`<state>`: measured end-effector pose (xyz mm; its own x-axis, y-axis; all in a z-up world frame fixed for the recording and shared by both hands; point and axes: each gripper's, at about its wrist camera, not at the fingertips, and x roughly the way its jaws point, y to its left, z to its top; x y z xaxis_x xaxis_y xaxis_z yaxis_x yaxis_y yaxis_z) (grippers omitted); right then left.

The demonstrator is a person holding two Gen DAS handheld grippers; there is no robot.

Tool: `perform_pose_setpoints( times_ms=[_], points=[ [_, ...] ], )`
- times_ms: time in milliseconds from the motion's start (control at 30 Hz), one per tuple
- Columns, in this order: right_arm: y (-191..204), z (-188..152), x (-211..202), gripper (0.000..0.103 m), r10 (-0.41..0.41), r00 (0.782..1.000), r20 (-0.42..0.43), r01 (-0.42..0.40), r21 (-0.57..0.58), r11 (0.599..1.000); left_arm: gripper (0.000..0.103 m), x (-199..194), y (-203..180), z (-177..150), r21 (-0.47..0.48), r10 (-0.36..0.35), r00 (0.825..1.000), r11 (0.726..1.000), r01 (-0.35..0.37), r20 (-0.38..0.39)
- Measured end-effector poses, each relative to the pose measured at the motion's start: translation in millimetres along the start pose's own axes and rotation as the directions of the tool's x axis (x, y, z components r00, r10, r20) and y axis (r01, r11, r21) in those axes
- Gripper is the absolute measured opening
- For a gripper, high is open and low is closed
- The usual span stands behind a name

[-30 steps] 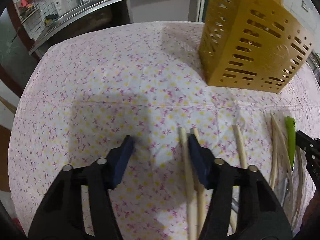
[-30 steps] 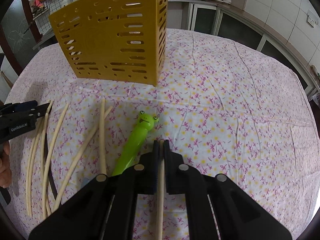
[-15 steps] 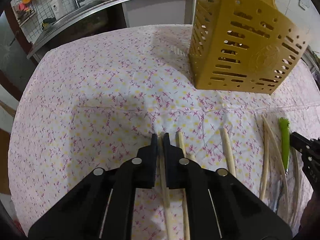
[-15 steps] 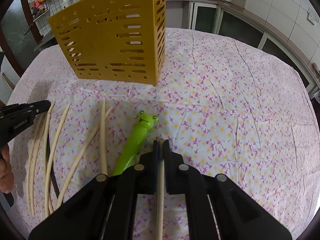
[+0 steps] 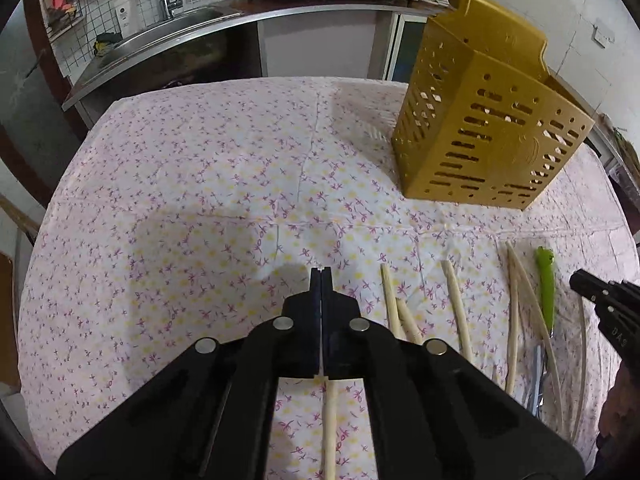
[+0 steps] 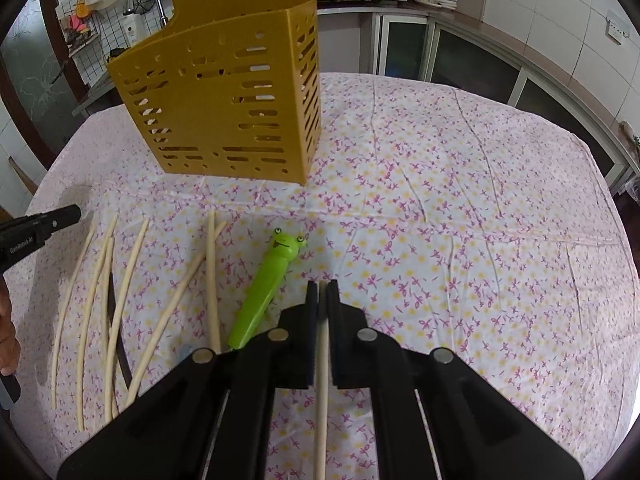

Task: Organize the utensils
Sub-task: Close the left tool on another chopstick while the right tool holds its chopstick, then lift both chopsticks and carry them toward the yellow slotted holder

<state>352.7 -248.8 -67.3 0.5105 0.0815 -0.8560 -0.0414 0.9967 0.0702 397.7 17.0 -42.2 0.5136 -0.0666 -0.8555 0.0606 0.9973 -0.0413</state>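
- Left gripper point(image 5: 321, 276): jaws pressed together on a pale chopstick point(image 5: 329, 432); the stick is seen running back from behind the pads toward the camera, above the floral cloth point(image 5: 200, 200).
- Right gripper point(image 6: 321, 288): jaws clamped on another chopstick, the right stick point(image 6: 321, 380), whose tip is seen between the pads and whose shaft runs back toward the camera.
- Yellow slotted holder point(image 6: 224, 108) is stood upright on the cloth, far side of the table, well apart from both grippers; a few pale bits are glimpsed through its slots, contents cannot be told.
- Loose chopsticks point(image 6: 136, 280) are spread flat on the cloth between the two grippers, in front of the holder; two of them are crossed near the tips.
- More of the loose sticks are seen from the left wrist view, just right of the left gripper.
- Green frog-headed utensil point(image 6: 268, 284) is laid flat beside the loose sticks, head toward the holder, just left of the right gripper.
- A dark thin item point(image 6: 118, 328) is lain among the loose sticks; type cannot be told.
- Kitchen counter with sink point(image 5: 168, 36) is seen behind the table.
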Motion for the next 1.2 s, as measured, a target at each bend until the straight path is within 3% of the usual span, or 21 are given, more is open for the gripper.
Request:
perform_pose_setpoints(
  times_ms=[233,267,333,400,567,700,767,833,867,1200],
  points=[
    [0.2,0.4,3.2,0.005,-0.002,1.000,-0.014,0.002,-0.002,1.000,0.000,14.9,-7.3,0.7,0.020,0.007,1.000,1.000,-0.006,-0.028],
    [-0.6,0.0,3.8,0.005,-0.001,1.000,-0.016,0.001,-0.002,1.000,0.004,18.0,-7.4,0.4,0.021,0.018,0.999,1.000,-0.017,-0.033],
    [-0.8,-0.8,5.5,0.005,0.000,1.000,-0.021,0.000,-0.002,1.000,0.026,23.5,-6.5,-0.6,0.022,0.041,0.998,0.999,-0.041,-0.038],
    [-1.3,-1.0,7.1,0.005,-0.001,1.000,-0.026,0.001,-0.002,1.000,0.037,27.2,-3.9,-0.9,0.019,0.045,0.998,0.999,-0.044,-0.039],
    [-3.3,-1.1,15.7,0.005,-0.006,0.999,-0.047,0.006,0.005,1.000,0.041,35.8,-4.0,-3.3,0.040,0.053,0.997,0.998,-0.051,-0.047],
    [-5.2,-1.9,19.3,0.005,0.000,0.998,-0.055,0.001,0.010,1.000,0.039,38.4,-5.3,-3.0,0.053,0.064,0.997,0.997,-0.062,-0.045],
    [-5.2,-2.2,18.8,0.006,-0.001,0.999,-0.054,0.002,0.010,1.000,0.029,38.5,-7.0,-3.2,0.055,0.068,0.997,0.996,-0.066,-0.041],
    [-4.8,-3.2,19.3,0.006,-0.002,0.999,-0.054,0.002,0.010,1.000,0.006,37.0,-9.2,-3.9,0.061,0.069,0.997,0.996,-0.067,-0.036],
    [-4.5,-3.3,20.1,0.006,-0.003,0.999,-0.054,0.003,0.009,1.000,0.004,34.7,-12.7,-6.0,0.064,0.074,0.997,0.995,-0.072,-0.034],
    [-7.5,-1.7,17.5,0.005,0.017,0.998,-0.056,-0.016,0.017,1.000,0.003,15.8,-10.6,-3.5,0.049,0.029,1.000,0.998,-0.028,-0.009]
  ],
)
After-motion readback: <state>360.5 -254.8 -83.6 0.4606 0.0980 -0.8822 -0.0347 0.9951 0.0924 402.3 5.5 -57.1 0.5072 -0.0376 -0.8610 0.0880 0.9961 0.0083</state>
